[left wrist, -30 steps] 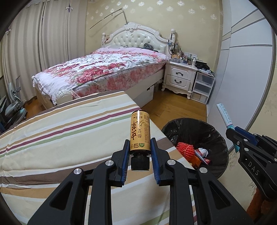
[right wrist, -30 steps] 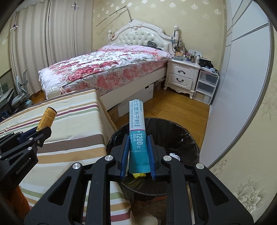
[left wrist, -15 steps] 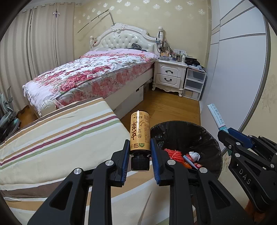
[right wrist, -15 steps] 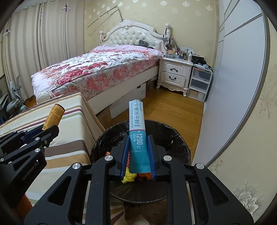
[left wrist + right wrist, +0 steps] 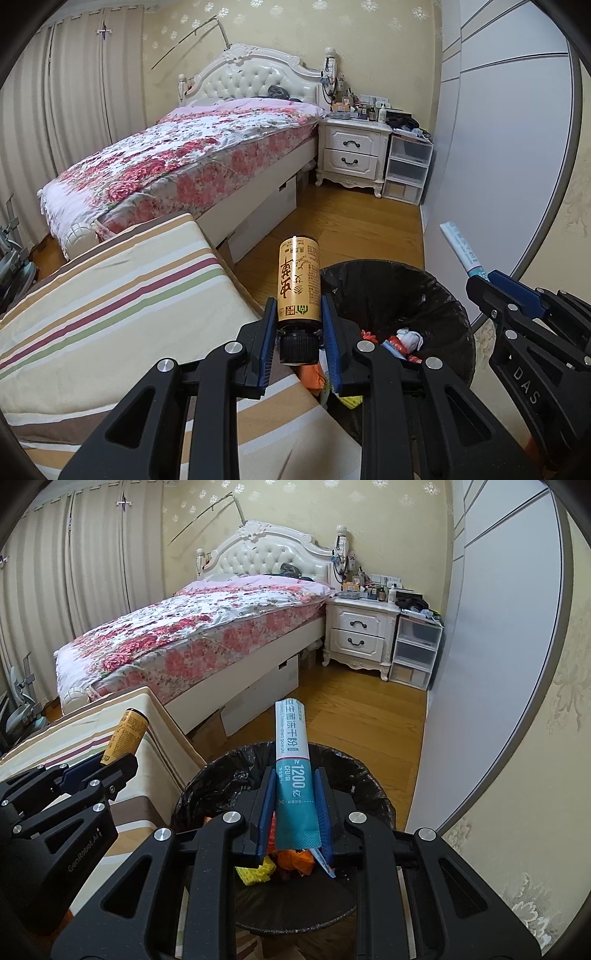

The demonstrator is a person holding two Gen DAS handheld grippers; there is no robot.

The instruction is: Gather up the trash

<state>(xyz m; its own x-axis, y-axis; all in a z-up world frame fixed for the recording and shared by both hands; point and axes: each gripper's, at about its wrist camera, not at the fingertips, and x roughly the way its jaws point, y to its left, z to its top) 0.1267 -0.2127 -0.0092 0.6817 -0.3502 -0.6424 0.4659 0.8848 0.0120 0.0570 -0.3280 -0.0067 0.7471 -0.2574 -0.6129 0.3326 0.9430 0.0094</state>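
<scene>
Both grippers have drifted rightward off the striped surface (image 5: 110,295) toward the bin since a second ago. Left gripper (image 5: 299,336) is clenched on a cylindrical amber bottle (image 5: 298,282), glossy label printed with dark characters, ribbed black cap pointing back at the camera; the bottle now sits at the surface's edge, beside the bin's rim rather than over the cloth. Right gripper (image 5: 293,812) grasps a flat, crinkled teal-and-white sachet (image 5: 293,771), upright, directly above the round trash bin (image 5: 369,797). A wrinkled black plastic liner lines the bin, which holds orange netting and a yellow scrap, now under the sachet's lower end. Smooth wooden floor (image 5: 354,709) lies beyond it.
</scene>
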